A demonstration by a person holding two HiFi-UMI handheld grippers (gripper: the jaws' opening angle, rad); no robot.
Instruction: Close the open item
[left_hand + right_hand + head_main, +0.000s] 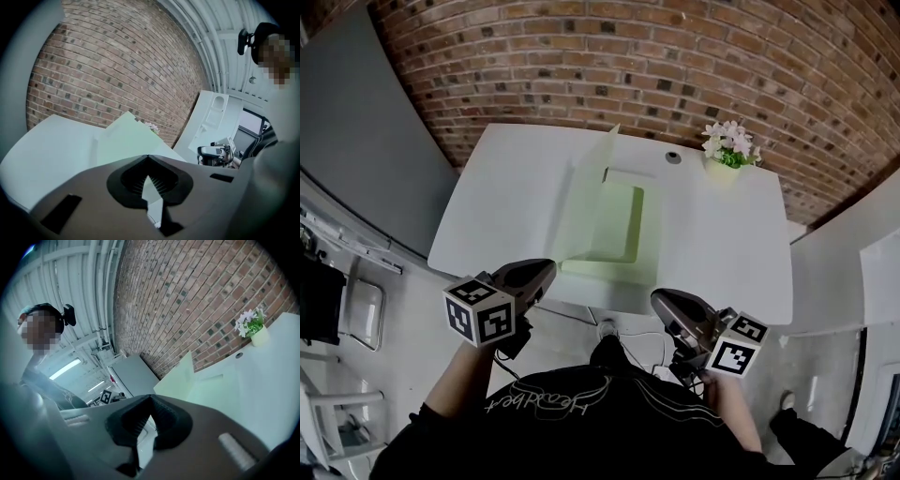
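Box (619, 225): white, open, set on the white table (487, 206) about mid-width. Its lid (584, 199) stands upright along the box's 9 o'clock side, and the pale interior is exposed. Nothing can be made out inside.

Left gripper (534, 277): held over the table's near edge, at 7 o'clock from the box, apart from it. In the left gripper view the tips of the left gripper (148, 157) meet, with only the diamond-shaped hollow behind them and nothing in it. The raised lid (129, 136) shows beyond at 12 o'clock.

Right gripper (670, 305): also at the near edge, at 5 o'clock from the box, not touching it. In the right gripper view the tips of the right gripper (150, 398) are pressed together and hold nothing. The box (208, 385) sits past them at 1 o'clock.

The 2 marker cubes, left (480, 312) and right (737, 344), face the camera.

Flower pot (729, 150): pink-white blooms, at the table's far corner, 1 o'clock from the box and well apart. A small round hole (674, 157) in the tabletop lies between the pot and the box's far end.

Brick wall (628, 56) runs behind the table.
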